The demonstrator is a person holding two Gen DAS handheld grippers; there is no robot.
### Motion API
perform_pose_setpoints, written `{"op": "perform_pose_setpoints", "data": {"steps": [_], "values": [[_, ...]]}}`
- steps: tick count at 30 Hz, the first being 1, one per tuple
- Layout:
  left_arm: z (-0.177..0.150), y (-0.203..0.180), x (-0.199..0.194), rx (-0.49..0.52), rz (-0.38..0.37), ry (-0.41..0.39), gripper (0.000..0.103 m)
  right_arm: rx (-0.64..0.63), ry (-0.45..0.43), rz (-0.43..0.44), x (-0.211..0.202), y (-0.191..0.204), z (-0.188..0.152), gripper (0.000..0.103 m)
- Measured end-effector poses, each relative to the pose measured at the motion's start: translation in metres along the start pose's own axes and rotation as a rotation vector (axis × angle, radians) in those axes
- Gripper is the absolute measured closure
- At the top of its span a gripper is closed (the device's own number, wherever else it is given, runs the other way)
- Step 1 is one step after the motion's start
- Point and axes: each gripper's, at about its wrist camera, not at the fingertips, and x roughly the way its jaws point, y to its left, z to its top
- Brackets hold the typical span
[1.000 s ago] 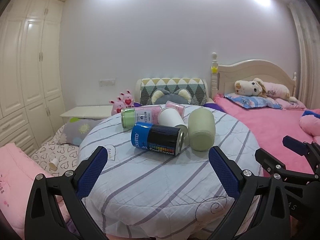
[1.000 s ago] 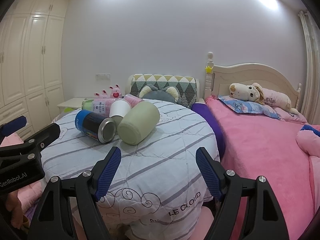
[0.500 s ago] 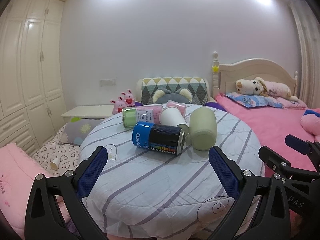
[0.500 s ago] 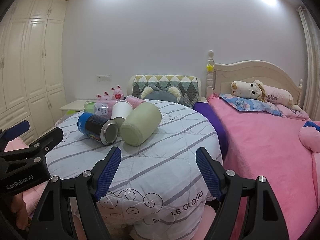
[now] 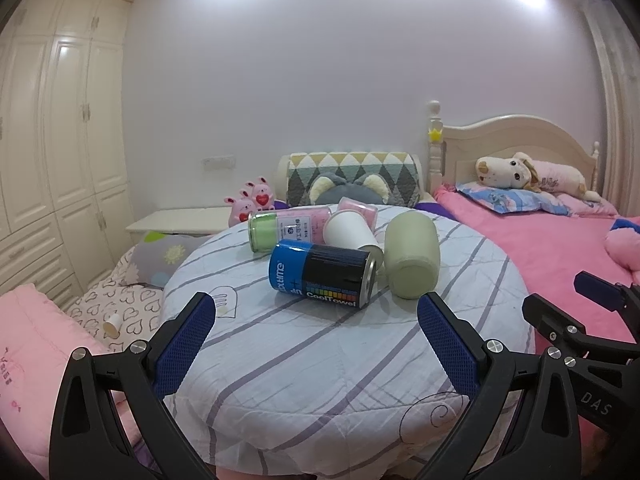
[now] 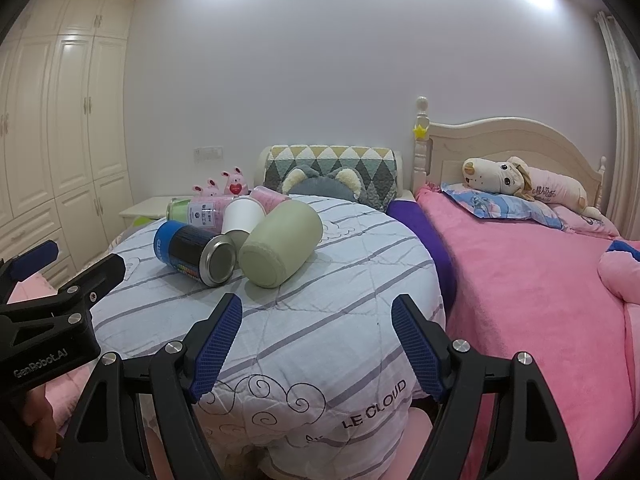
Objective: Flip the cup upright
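Observation:
A pale green cup lies on its side on the round striped table, its flat end towards me; it also shows in the right wrist view. A white paper cup lies beside it, also on its side. My left gripper is open and empty, short of the objects. My right gripper is open and empty, near the table's front edge, below the green cup.
A blue and black can lies left of the green cup. A green and pink bottle and a pink roll lie behind. A pink bed is on the right, wardrobes on the left.
Both grippers have drifted slightly; the objects sit a little lower and closer in the views. Both stay open. Nothing on the table has moved.

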Motion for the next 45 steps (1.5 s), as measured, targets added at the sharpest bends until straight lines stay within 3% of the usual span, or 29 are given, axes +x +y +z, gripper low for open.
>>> {"op": "perform_pose_setpoints", "data": {"steps": [17, 32, 39, 45], "values": [[-0.003, 0.015, 0.035, -0.030, -0.012, 0.078, 0.001, -0.004, 0.078, 0.030, 0.029, 0.011, 0.008, 0.024], [0.041, 0.055, 0.098, -0.027, 0.009, 0.170, 0.001, -0.106, 0.147, 0.095, 0.088, 0.051, 0.078, 0.024], [0.069, 0.072, 0.132, -0.020, 0.038, 0.234, 0.001, -0.157, 0.236, 0.161, 0.126, 0.071, 0.106, 0.024], [0.082, 0.077, 0.163, 0.009, 0.086, 0.291, 0.001, -0.192, 0.363, 0.210, 0.167, 0.084, 0.116, 0.024]]}}
